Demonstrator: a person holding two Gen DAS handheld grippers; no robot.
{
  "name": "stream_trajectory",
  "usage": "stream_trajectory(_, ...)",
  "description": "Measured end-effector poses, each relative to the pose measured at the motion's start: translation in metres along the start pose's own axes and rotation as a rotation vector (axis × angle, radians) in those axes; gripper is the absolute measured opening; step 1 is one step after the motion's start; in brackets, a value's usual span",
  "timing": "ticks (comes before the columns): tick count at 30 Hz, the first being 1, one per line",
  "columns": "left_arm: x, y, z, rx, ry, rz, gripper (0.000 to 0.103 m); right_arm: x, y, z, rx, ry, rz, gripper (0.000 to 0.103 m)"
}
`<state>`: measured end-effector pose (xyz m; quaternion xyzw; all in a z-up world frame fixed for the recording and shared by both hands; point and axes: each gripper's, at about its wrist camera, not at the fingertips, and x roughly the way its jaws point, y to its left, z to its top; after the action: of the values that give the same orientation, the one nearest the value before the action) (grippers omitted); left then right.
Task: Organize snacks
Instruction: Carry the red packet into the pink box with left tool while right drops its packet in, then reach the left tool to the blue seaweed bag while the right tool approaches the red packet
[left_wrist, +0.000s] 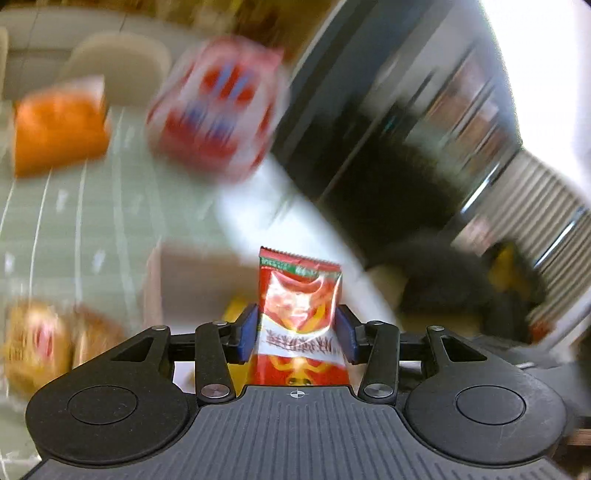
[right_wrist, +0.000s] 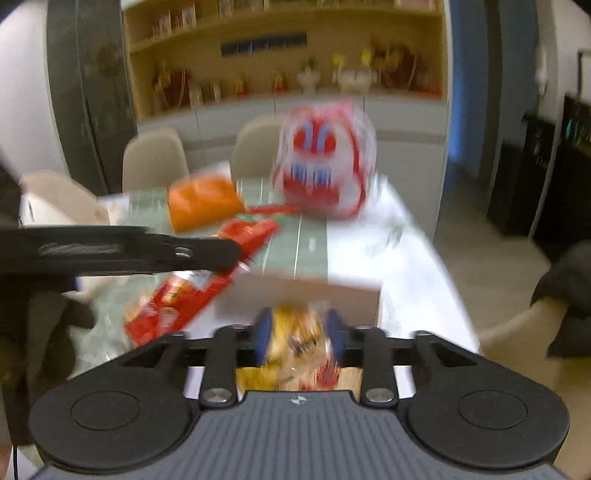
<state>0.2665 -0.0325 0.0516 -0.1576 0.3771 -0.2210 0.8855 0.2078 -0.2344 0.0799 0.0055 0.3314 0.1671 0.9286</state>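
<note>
While both handheld grippers are blurred by movement over the worktop (right_wrist: 406, 258), a red snack packet (left_wrist: 301, 314) is shown upright between the blue fingers (left_wrist: 248, 332) of the left gripper (left_wrist: 298, 334), which are partly closed and pressed on its sides. At the right gripper (right_wrist: 298, 334), a yellow snack bag (right_wrist: 295, 347) is seen between fingers (right_wrist: 263, 332) set partly apart; whether the pads are pressing on it cannot be told through the blur.

A slip is judged the main risk: the yellow bag, if not firmly gripped, could be dropped short of the cardboard box (right_wrist: 306, 295) seen just ahead of it, near the worktop's right edge. The glossy red packet is held only by its lower half and could be twisted loose by a quick swing. The two grippers are also crossing closely, so a collision or a knocked packet is possible.

The box's interior is hidden in both views, so its contents cannot be stated. A large red-and-white bag (right_wrist: 325, 162) is seen standing toward the far edge, with an orange packet (right_wrist: 203, 203) beside it. Another red packet (right_wrist: 177, 310) lies toward the left side, loose on the surface.
</note>
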Motion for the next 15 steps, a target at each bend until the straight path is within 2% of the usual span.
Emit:
stream_trajectory(2, 0.007, 0.009, -0.005, 0.017, 0.034, -0.003, 0.045, 0.005, -0.001, -0.018, -0.018, 0.007, -0.021, 0.051)
stream_trajectory(4, -0.007, 0.018, -0.006, -0.008, 0.001, -0.021, 0.045, -0.003, 0.007, -0.030, -0.076, -0.023, -0.050, 0.051)
stream_trajectory(6, -0.034, 0.023, -0.005, -0.026, -0.066, 0.018, 0.045, -0.018, 0.016, -0.038, -0.107, -0.048, -0.039, 0.053)
stream_trajectory(9, -0.085, 0.027, -0.018, -0.029, -0.156, 0.138, 0.045, -0.037, 0.032, -0.049, -0.126, -0.055, 0.039, 0.056)
stream_trajectory(13, -0.138, 0.038, -0.064, -0.034, -0.174, 0.167, 0.045, -0.041, 0.057, -0.065, -0.094, 0.016, 0.188, 0.058)
stream_trajectory(15, -0.154, 0.045, -0.088, -0.042, -0.160, 0.182, 0.045, -0.035, 0.072, -0.077, -0.080, 0.053, 0.213, 0.058)
